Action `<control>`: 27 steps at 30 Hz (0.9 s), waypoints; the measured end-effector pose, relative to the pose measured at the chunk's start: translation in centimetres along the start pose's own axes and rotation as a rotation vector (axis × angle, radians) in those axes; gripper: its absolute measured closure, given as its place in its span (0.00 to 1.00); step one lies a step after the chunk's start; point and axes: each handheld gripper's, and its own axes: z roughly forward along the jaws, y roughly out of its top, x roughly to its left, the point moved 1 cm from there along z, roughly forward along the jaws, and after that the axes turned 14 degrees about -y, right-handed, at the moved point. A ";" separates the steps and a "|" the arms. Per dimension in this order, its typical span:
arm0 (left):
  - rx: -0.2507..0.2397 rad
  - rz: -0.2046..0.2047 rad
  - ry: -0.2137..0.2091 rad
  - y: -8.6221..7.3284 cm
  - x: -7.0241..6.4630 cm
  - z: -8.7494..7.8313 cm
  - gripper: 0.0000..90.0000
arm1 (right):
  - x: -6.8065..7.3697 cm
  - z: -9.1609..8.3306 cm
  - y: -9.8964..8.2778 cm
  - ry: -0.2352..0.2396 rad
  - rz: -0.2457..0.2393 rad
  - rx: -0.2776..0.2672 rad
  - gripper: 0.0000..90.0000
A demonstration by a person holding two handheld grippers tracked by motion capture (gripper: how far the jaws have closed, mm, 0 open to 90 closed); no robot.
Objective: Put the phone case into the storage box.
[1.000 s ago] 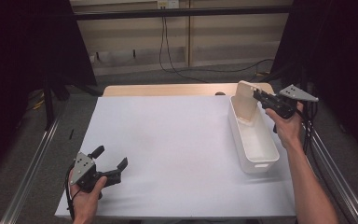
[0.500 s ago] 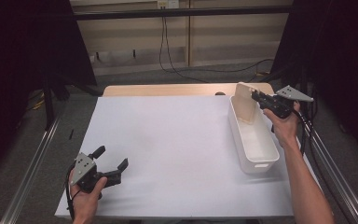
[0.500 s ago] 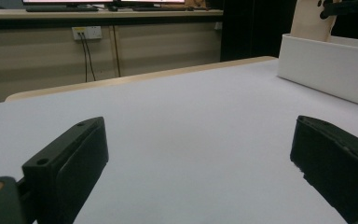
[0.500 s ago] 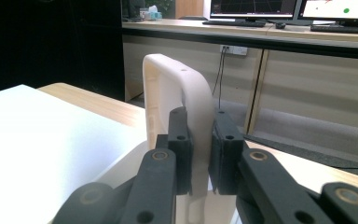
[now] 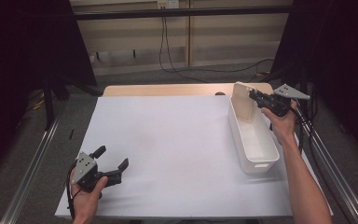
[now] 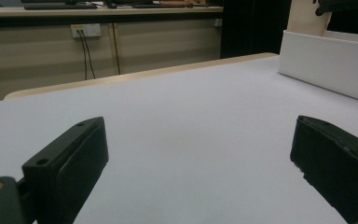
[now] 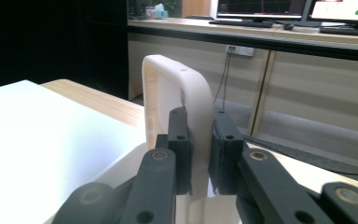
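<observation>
A white sheet (image 5: 177, 149) covers the table, with a wooden edge (image 5: 168, 89) at the far side and dark curtains around; the right gripper (image 5: 255, 97) is clamped on the cream lid (image 5: 241, 103), held upright at the far end of the white bin (image 5: 254, 140), a little lower than a second ago; the left gripper (image 5: 111, 161) rests near the front edge with its jaws wide apart around nothing, well apart from the bin and unmoved.

Plain white across the worktop (image 5: 177, 140) sheet, with a light wood edge at the far side. White too for the long bin (image 5: 254, 144); cream for the lid (image 5: 242, 105) standing in it. Black for the right claw (image 7: 199, 154) and left claw (image 5: 109, 161), each topped by a grey plate. Dark curtains either side.
</observation>
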 end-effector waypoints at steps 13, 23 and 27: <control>0.007 0.004 -0.006 0.0 0.0 0.0 0.04 | -1.5 1.4 0.1 -0.009 -0.019 0.007 0.90; 0.009 -0.002 -0.013 -0.1 0.0 0.1 0.04 | -1.4 1.7 0.2 -0.032 -0.033 0.008 0.88; 0.015 -0.003 -0.013 -0.1 0.2 0.1 0.04 | -1.4 2.0 0.2 -0.045 -0.031 0.010 0.86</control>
